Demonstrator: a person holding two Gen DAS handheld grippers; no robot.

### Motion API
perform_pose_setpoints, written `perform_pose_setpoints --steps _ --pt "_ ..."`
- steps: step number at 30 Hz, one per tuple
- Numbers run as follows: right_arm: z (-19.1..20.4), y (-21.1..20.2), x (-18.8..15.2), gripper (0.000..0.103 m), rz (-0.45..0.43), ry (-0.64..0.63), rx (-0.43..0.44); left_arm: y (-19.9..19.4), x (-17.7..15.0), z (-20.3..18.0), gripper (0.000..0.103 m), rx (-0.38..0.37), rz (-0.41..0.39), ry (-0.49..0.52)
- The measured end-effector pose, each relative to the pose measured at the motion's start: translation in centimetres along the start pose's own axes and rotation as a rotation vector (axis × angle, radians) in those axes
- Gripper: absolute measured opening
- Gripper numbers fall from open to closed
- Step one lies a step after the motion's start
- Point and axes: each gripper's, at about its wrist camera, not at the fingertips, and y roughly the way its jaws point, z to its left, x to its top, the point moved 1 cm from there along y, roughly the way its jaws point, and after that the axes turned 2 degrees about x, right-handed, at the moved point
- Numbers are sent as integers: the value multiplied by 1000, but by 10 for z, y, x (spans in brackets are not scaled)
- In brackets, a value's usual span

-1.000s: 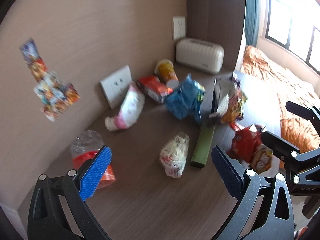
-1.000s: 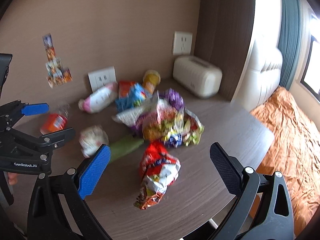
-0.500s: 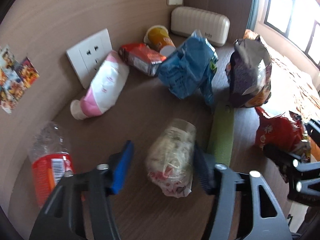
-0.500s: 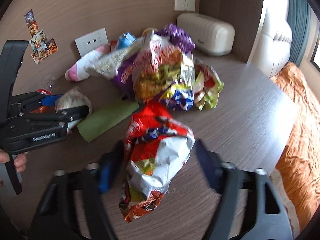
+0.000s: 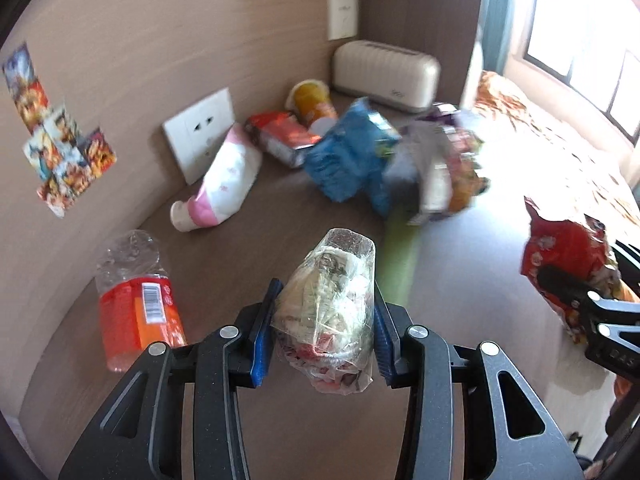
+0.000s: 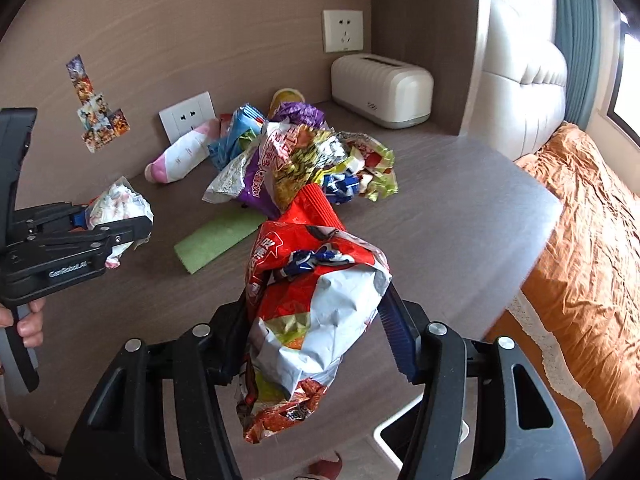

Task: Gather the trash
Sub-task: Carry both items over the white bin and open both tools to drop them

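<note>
Left wrist view showed the left gripper (image 5: 323,322) pinching a clear wad of wrappers (image 5: 330,312), lifted off the desk (image 5: 240,248); the right gripper (image 6: 320,328) clamped a red snack bag (image 6: 312,300); most litter (crushed bottle (image 5: 134,300), blue packet (image 5: 348,156), pink pouch (image 5: 224,180)) remained uncollected.

The right claw (image 6: 316,336) clamps a red snack bag (image 6: 308,304); at nine o'clock, the left claw (image 6: 116,220) grips a clear wrapper bundle (image 6: 118,204).

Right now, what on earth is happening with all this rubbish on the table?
A person is clearing trash with two hand-held grippers. The left gripper is clamped on a clear bag of crumpled wrappers; the right gripper grips a red snack bag. A plastic bottle, a green packet and other wrappers remain on the table.
</note>
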Motion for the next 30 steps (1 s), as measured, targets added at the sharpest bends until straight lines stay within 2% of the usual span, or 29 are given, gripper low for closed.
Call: perform_pose_setpoints --steps 3,8,15,22,25,30 --pt "-9 -18 -9 59 -17 7 -20 -17 0 -26 41 -35 -13 58" --pt "-42 -40 -32 59 -14 67 -71 -34 -3 -94 41 -156 -27 201" --pt "-116 -62 -99 59 77 182 -189 -20 -12 -210 41 -322 -3 428" --pt "-177 -48 -176 59 194 261 -271 35 -42 -322 41 -438 96 599" --pt "-197 -25 -213 59 257 268 -291 77 -63 -359 41 -449 171 650" --pt "-226 20 -269 59 327 270 -282 150 -99 -399 41 -455 278 708"
